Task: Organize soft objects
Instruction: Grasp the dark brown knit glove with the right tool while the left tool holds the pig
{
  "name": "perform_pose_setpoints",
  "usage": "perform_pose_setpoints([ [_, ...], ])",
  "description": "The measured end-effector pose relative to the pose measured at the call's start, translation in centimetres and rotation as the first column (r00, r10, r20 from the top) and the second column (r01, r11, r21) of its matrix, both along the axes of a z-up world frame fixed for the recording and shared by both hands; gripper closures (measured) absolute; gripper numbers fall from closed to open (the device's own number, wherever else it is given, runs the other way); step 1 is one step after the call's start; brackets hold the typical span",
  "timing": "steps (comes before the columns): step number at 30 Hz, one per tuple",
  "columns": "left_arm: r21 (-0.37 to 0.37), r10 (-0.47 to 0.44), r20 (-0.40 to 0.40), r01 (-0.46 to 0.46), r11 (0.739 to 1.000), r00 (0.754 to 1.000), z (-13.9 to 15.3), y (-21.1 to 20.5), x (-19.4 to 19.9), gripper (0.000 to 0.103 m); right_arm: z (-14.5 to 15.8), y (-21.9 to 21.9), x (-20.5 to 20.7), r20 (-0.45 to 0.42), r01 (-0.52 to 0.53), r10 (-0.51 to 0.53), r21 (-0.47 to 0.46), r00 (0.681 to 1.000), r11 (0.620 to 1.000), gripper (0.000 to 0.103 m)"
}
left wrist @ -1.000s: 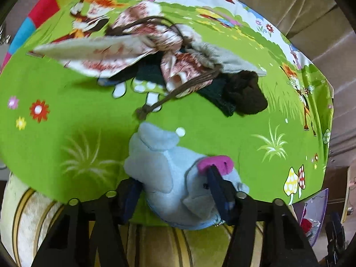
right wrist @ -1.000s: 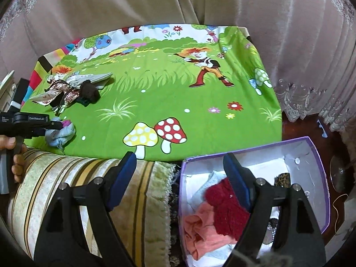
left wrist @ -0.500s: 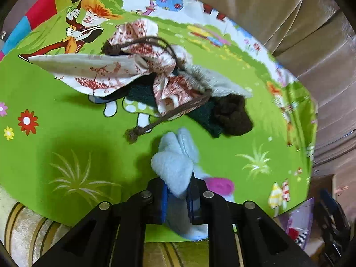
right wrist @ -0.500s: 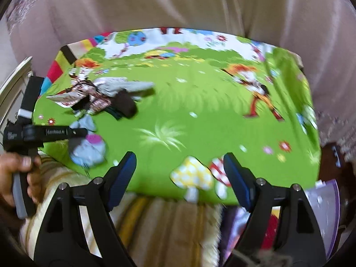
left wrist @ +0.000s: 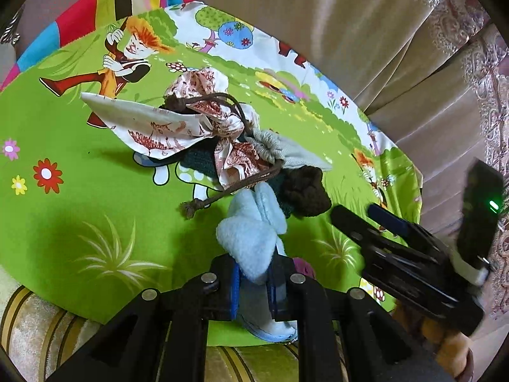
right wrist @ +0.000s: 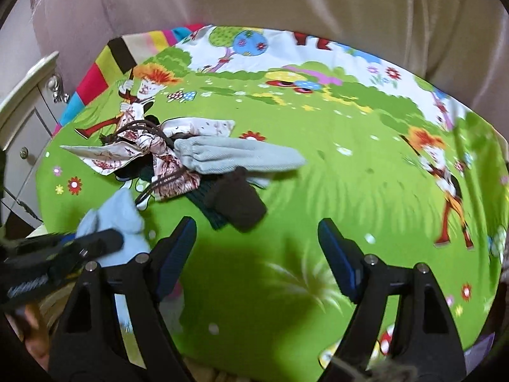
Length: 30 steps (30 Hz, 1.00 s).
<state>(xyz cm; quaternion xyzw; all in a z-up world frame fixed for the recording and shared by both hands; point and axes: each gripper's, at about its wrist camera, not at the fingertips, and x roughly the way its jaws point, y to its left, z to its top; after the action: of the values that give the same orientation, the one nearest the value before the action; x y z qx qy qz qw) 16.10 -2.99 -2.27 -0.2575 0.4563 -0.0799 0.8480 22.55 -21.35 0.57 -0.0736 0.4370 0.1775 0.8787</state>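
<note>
Nearest you, your left gripper (left wrist: 253, 286) has its fingers clenched on the pale blue plush toy (left wrist: 251, 242), pinching a fold of the fleece at the near edge of the green cartoon sheet (left wrist: 79, 210). The toy's pink part shows just beside the right finger, and most of its body hangs below the grip, out of clear sight.

Your right gripper (right wrist: 257, 254) hangs over bare green sheet with its fingers wide apart, easing slightly inward, and nothing between them.

Just beyond the toy lies the pile: a dark brown knit piece (right wrist: 237, 202) on a dark green knit, a patterned drawstring bag (left wrist: 165, 127) with its brown cord (left wrist: 222, 195) trailing toward the toy, and a grey sock (right wrist: 235, 156) on top. Beyond that are the sheet's far edge and a beige curtain (left wrist: 318, 16).

What could go wrong:
- The grip takes only a thin fold, so the toy may slip free or swing if you lift fast.
- The cord's knotted end lies just beside the toy; whether it touches cannot be told, and if it snags, the bag and the pile could be dragged along.
- The two grippers are close together near the toy, so a hurried reach with the right one could knock the left.

No brand, label or readable writing shows on the objects; the left gripper's body carries pale markings in the right wrist view, too blurred to read.
</note>
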Motion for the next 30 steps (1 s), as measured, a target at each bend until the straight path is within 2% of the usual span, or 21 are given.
perform_pose_setpoints([
  [2, -0.004, 0.001, 0.005, -0.001, 1.000, 1.000, 0.0, 0.0, 0.0, 0.089, -0.9, 0.8, 1.0, -0.017, -0.011, 0.011, -0.007, 1.000, 1.000, 0.025],
  [8, -0.011, -0.010, 0.010, 0.010, 1.000, 1.000, -0.3, -0.2, 0.4, 0.089, -2.8, 1.9, 3.0, -0.062, -0.014, 0.015, 0.013, 0.998, 1.000, 0.048],
  [10, -0.013, -0.010, 0.007, 0.010, 1.000, 1.000, -0.4, -0.3, 0.4, 0.089, -3.1, 2.2, 3.2, -0.074, -0.025, 0.027, 0.025, 0.997, 0.999, 0.064],
  [13, -0.010, -0.013, 0.012, 0.013, 1.000, 1.000, -0.3, -0.4, 0.4, 0.089, -3.2, 2.4, 2.8, -0.065, -0.031, 0.031, 0.007, 0.997, 1.000, 0.081],
  [23, 0.001, -0.023, 0.078, 0.023, 1.000, 0.997, 1.4, -0.9, -0.4, 0.089, -0.7, -1.2, -0.4, -0.045, 0.056, -0.053, 0.077, 0.998, 0.995, 0.084],
  [30, -0.043, -0.067, 0.133, 0.073, 0.996, 0.989, 3.4, -2.7, -2.1, 0.089, 1.9, -6.0, -5.6, -0.010, 0.152, -0.152, 0.100, 0.988, 0.983, 0.084],
])
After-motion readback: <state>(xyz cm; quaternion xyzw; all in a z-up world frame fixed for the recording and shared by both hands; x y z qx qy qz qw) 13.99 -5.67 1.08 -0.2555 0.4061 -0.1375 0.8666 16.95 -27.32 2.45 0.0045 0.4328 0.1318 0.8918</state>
